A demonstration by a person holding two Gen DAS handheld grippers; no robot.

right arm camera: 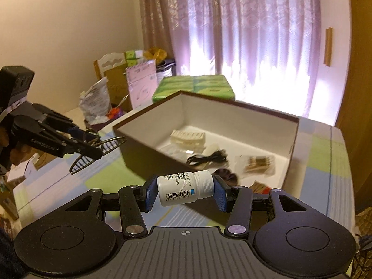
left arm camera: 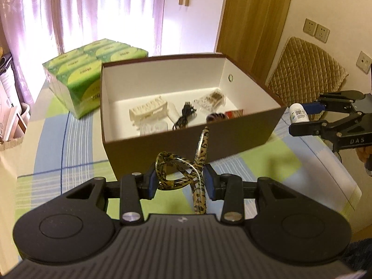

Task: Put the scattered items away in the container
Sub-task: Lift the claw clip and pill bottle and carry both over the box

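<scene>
A brown box (left arm camera: 186, 139) with a white inside stands open on the checked tablecloth. In it lie a white claw clip (left arm camera: 148, 111), a black cable (left arm camera: 184, 116) and a clear packet (left arm camera: 211, 100). Just before the box's near wall, my left gripper (left arm camera: 181, 181) is shut on a leopard-pattern hair clip (left arm camera: 176, 176). That gripper (right arm camera: 93, 145) and its clip (right arm camera: 102, 148) also show at the left of the right wrist view. My right gripper (right arm camera: 184, 191) is shut on a white pill bottle (right arm camera: 176, 186) lying sideways, cap to the right, near the box (right arm camera: 148, 118). It appears in the left wrist view too, as right gripper (left arm camera: 302, 118) with bottle (left arm camera: 298, 114).
A green pack of tissues (left arm camera: 79, 79) sits behind the box to the left. A chair with a quilted cushion (left arm camera: 307, 69) stands past the table's right edge. Bags and cartons (right arm camera: 111, 97) crowd the far left corner. Curtains hang behind.
</scene>
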